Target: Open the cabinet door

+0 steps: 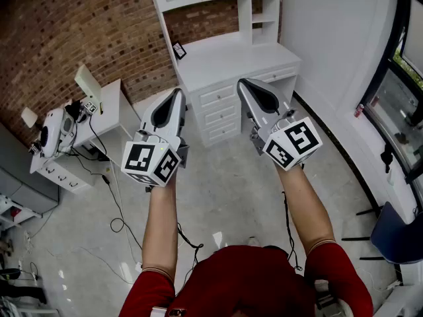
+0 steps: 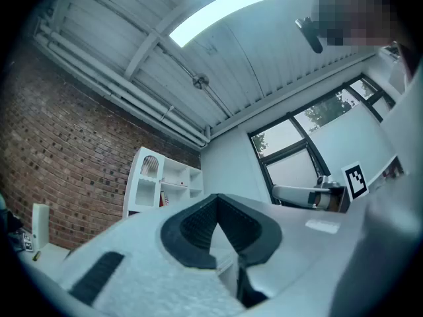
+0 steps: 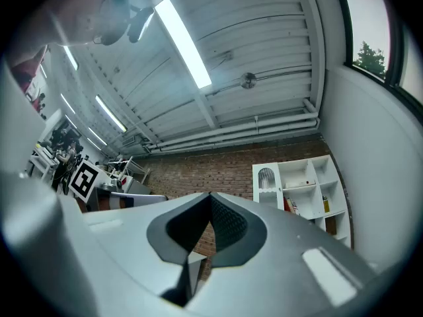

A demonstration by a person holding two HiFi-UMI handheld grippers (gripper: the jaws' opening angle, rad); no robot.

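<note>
Brick wall (image 1: 73, 32) is seen far left. Small white table (image 1: 112, 105) is set by it, w/ white gear (image 1: 53, 129) on top. Black cable (image 1: 117, 207) is trailed over pale floor (image 1: 231, 193). Blue chair (image 1: 395, 238) is placed near right; red can (image 1: 359, 110) is stood on sill (image 1: 349, 123), right.

**anon1:** what's in front of you?

**anon2:** left tool (image 1: 177, 92) and right tool (image 1: 240, 82) held up side by side, jaws together, aimed at a white tabletop (image 1: 231, 58) with drawers (image 1: 218, 114) under it, backed on a brick wall (image 1: 79, 32). cable (image 1: 117, 225) snakes over the floor (image 1: 225, 197) on the left.
</note>
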